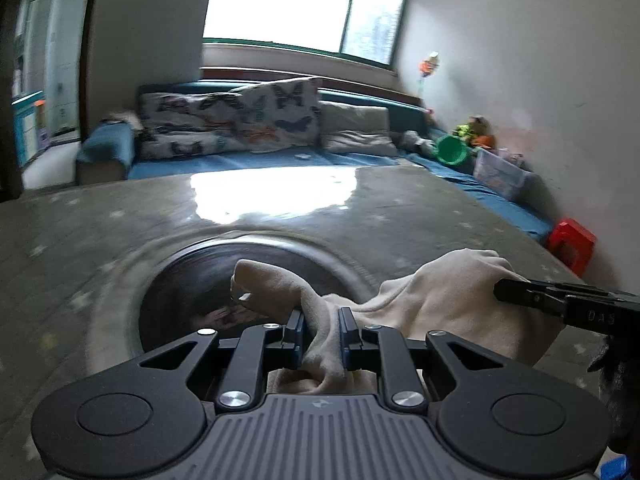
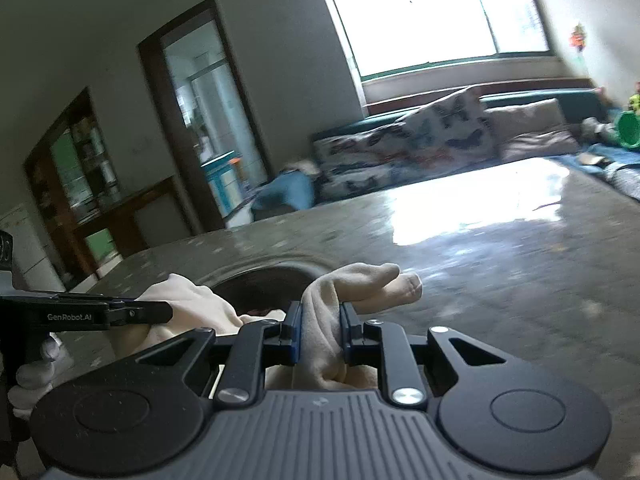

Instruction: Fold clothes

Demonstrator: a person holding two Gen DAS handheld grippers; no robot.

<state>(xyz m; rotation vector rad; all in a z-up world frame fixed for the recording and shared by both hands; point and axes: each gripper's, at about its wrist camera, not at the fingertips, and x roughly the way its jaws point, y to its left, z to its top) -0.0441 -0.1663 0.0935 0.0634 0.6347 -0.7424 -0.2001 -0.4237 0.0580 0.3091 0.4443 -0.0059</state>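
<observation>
Item: cream garment [image 1: 452, 300], soft knit, bunched, held above the grey speckled tabletop [image 1: 100, 240] over its dark round inset [image 1: 192, 280].

Left claw [image 1: 320, 334]: clamped on a twisted fold of the garment, cloth filling the gap between its blue pads; a loose tip pokes up toward 11 o'clock of the claw.

Right claw [image 2: 318, 334]: likewise clamped on a fold, with two rolled ends jutting toward 2 o'clock. In the left wrist view it enters at 3 o'clock; in the right wrist view the left claw lies at 9 o'clock, a white-gloved hand [image 2: 32, 376] beneath it.

Step in hand, judged: raising the garment by two points to open it out.

Handling notes, judged:
- Keep both grips firm; the knit looks slippery and thickly gathered.
- Draw the claws apart evenly so the slack between them pulls flat.
- Lift until the hanging part clears the tabletop.
- Check which edges are held; both pinches take crumpled cloth, so a re-grip at corners may be needed.

Background: sofa [image 1: 280, 160], butterfly cushions [image 1: 240, 120], bright window [image 1: 300, 0].
</observation>
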